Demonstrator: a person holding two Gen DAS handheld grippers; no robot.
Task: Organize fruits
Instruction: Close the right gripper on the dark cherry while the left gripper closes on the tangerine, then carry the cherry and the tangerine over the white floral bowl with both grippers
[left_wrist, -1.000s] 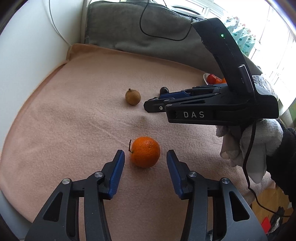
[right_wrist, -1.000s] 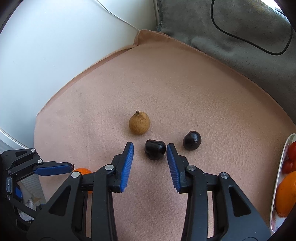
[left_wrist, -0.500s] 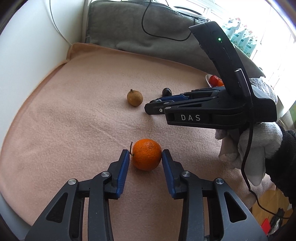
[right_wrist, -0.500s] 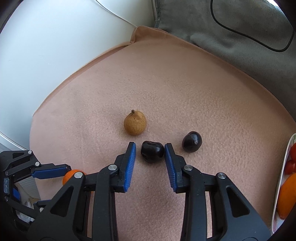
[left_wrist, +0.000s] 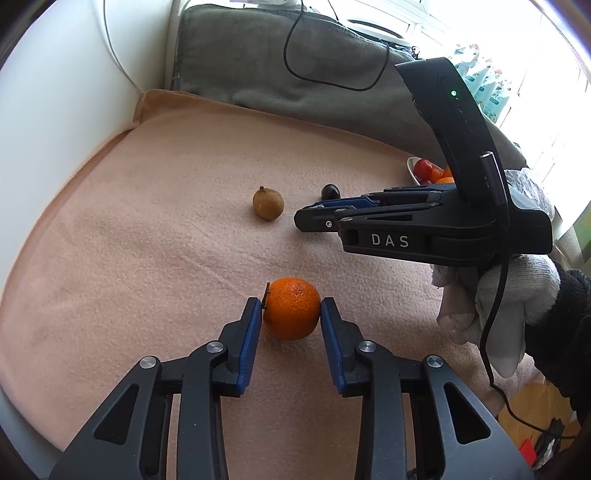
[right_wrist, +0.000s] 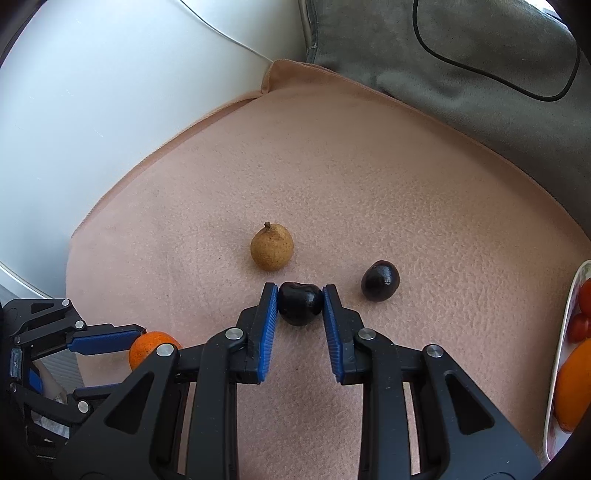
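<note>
The mandarin sits on the pink blanket, pinched between the 2 blue pads of the left tool, which is clenched on it. Beyond the mandarin, the right tool grips 1 dark cherry on both sides. A 2nd dark cherry lies just beside the held one, on the side away from the mandarin, and a brown longan-like fruit rests just past them, apart from both. Farther from the mandarin, at the blanket's edge, a white plate already carries small tomatoes and an orange.

The step in hand looks like a double pick-up. Next, each tool likely needs a straight lift with steady grip, then a carry toward the plate; the cherry is smooth and could slip.
</note>
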